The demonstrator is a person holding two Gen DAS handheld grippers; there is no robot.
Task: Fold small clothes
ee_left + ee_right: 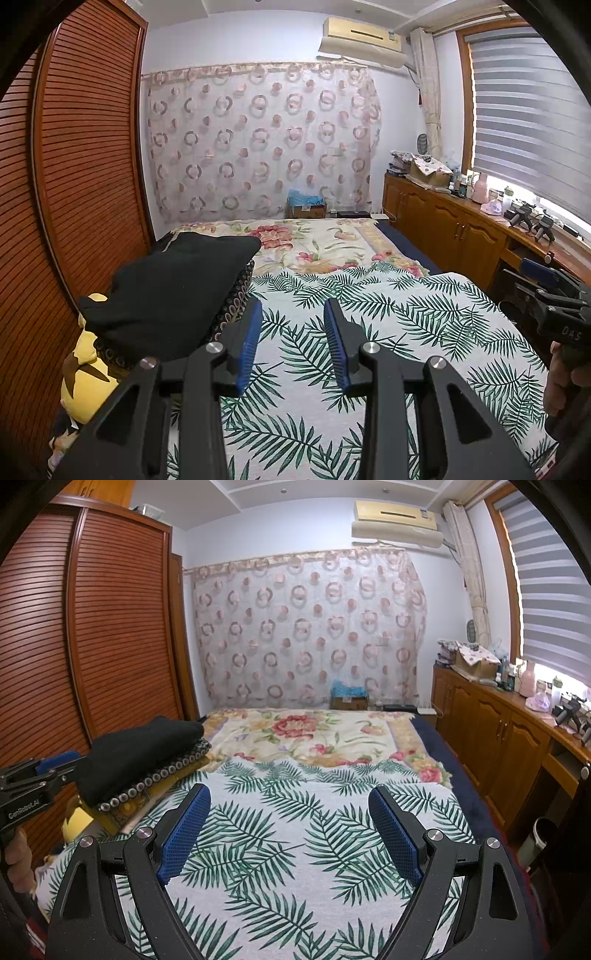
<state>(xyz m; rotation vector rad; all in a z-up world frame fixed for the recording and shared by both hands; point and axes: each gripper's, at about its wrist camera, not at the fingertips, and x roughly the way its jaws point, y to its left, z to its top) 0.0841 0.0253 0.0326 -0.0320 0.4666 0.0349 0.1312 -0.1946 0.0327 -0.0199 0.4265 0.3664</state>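
Note:
A folded black garment (173, 288) tops a stack at the bed's left side, over a folded garment with a ring-patterned edge (155, 779) and something yellow (85, 373). My left gripper (293, 306) hovers over the palm-leaf sheet (369, 332), just right of the stack, jaws partly apart with nothing between the blue pads. My right gripper (289, 790) stands wide open over the same sheet (295, 830), holding nothing. Each gripper shows at the edge of the other's view: the right gripper (546, 291) with a hand under it, the left gripper (70, 764) beside the black garment (140, 753).
A floral blanket (314, 243) covers the far half of the bed. Louvred wardrobe doors (85, 166) run along the left. A wooden cabinet (498, 731) with clutter on top lines the right wall under the window. A bin (535, 842) stands by the bed's right side.

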